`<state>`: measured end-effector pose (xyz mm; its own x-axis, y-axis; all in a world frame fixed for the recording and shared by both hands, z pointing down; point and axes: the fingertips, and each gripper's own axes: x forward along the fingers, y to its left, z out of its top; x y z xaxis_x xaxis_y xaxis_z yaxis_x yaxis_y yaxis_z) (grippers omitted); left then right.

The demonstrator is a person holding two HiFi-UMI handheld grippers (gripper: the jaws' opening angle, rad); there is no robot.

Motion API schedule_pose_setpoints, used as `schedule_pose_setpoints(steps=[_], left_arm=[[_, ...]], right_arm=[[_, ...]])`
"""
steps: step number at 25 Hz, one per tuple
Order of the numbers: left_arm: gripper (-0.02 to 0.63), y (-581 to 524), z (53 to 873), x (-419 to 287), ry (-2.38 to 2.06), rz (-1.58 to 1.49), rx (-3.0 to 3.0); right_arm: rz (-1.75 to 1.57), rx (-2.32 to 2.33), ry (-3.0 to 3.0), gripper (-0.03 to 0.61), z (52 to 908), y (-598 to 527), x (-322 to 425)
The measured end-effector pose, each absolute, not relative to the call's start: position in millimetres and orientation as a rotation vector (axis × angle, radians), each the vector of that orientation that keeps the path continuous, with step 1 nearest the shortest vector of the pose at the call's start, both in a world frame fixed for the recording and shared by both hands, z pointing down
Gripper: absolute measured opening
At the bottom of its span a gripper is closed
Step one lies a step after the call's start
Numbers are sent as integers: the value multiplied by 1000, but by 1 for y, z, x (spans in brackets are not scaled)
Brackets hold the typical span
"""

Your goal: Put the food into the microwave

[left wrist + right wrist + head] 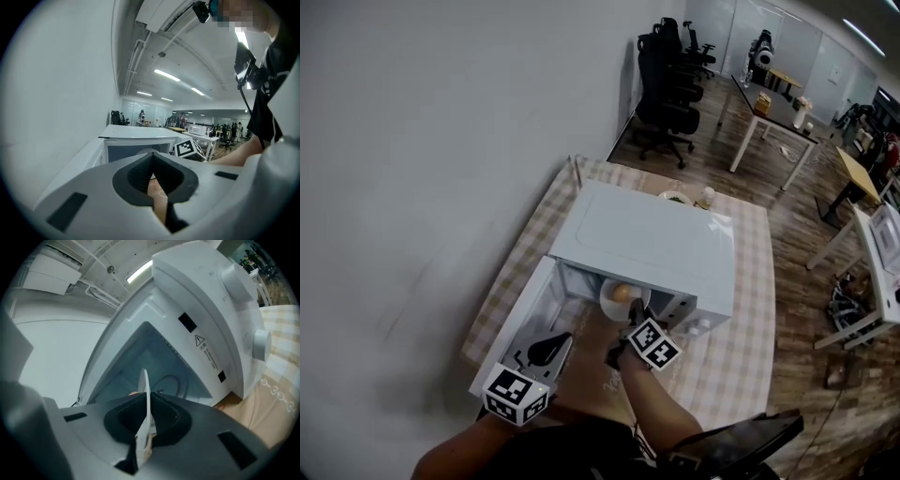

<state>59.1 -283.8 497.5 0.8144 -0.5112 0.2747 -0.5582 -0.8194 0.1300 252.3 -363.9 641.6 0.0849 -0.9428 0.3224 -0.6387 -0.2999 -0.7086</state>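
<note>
The right gripper [143,437] is clenching a white plate [623,298] by its near rim; in the right gripper view the plate is showing edge-on, pinched between the 2 jaws. The plate is carrying the food [622,292], 1 round orange-tan piece, and it is hanging right at the mouth of the microwave [647,239], with its far edge just at or inside the opening. It is not resting on the round glass tray [166,383] that is lying on the oven floor deeper in.

The microwave is sitting on a table with a checked cloth [741,356], close to a plain white wall [422,141]. Its door [517,323] is standing wide open, swung out to the left of the head view. 2 round knobs [261,345] are sticking out of the panel to the right of the opening.

The left gripper [555,342] is hovering just beside the open door, to the left of the right gripper and apart from the plate. Its jaws are closing almost together, with only a thin slit between them, and they are gripping nothing.

Beyond the table, black office chairs [670,89] and a long desk [778,108] are standing on a wooden floor.
</note>
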Motion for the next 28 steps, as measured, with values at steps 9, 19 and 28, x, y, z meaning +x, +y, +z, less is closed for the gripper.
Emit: schedule_pose_setpoints(steps=[9,19,28], left_arm=[[8,-276,500,63,-816,334,2778],[8,-277,503,49,-927,313,2728],[8,-273,505,46,-960,305,2685]], right_arm=[[-1161,-1952,1456,25,667,-388,263],[-1220,-1907,1307,25,692,-408,278],[-1213,-1914,1281,28,703,-423,283]])
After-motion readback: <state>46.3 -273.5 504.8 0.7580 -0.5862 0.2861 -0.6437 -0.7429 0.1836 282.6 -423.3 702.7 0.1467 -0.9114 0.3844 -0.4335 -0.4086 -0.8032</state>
